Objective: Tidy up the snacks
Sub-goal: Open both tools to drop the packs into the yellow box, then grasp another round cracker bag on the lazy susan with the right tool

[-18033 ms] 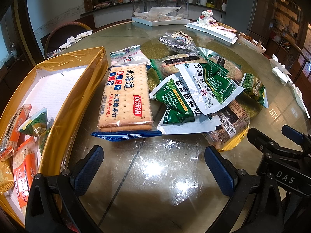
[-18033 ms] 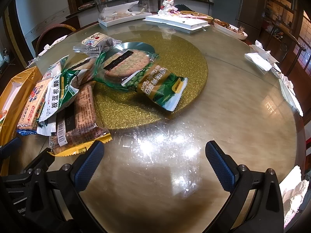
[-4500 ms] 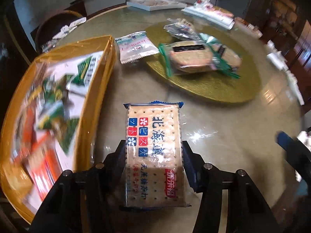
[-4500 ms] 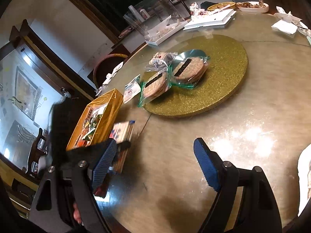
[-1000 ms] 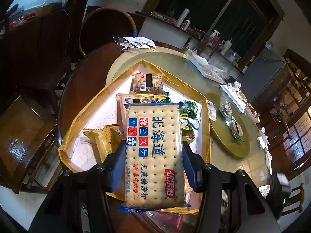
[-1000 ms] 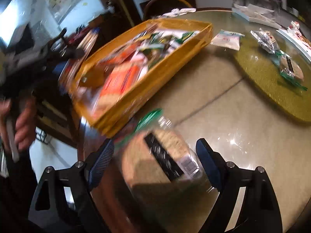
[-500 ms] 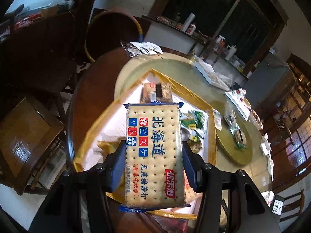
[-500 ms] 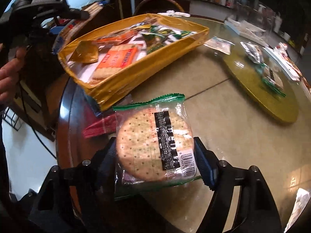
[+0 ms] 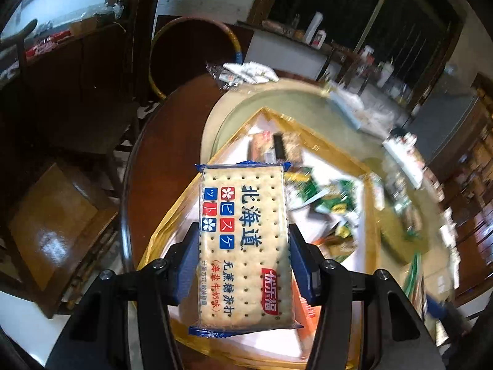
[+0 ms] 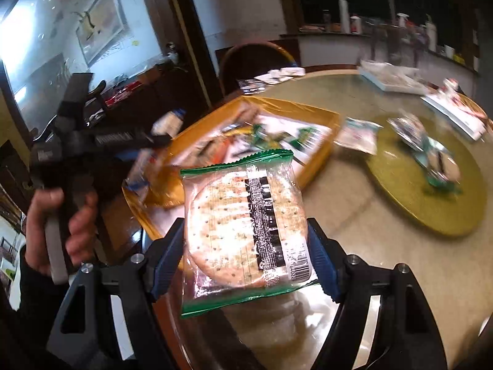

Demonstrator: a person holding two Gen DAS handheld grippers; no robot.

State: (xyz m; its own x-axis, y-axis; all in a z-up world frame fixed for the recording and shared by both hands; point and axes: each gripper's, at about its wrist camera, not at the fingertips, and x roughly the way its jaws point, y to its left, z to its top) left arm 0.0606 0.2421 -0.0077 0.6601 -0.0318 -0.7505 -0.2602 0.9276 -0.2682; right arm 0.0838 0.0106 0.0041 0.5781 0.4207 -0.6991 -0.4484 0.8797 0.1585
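My left gripper [image 9: 243,262] is shut on a rectangular cracker pack [image 9: 243,240] with a blue-edged wrapper, held high over the near end of the gold box [image 9: 336,151]. Several snack packs lie in the box. My right gripper [image 10: 246,252] is shut on a round cracker pack [image 10: 243,228] in a clear, green-edged wrapper, lifted above the glass table, near the gold box [image 10: 320,151]. In the right wrist view a hand [image 10: 55,222] grips the left tool's handle at the left of the box.
A gold turntable [image 10: 431,203] carries a few more packs [image 10: 437,160], and a white pack [image 10: 357,135] lies beside the box. White trays [image 10: 391,80] stand at the table's far side. A round-backed chair [image 9: 191,55] and a wooden chair [image 9: 55,228] stand by the table's edge.
My right gripper has closed on the round cracker pack and lifted it off the table. My left gripper, still holding the rectangular pack, has shifted and turned a little over the box.
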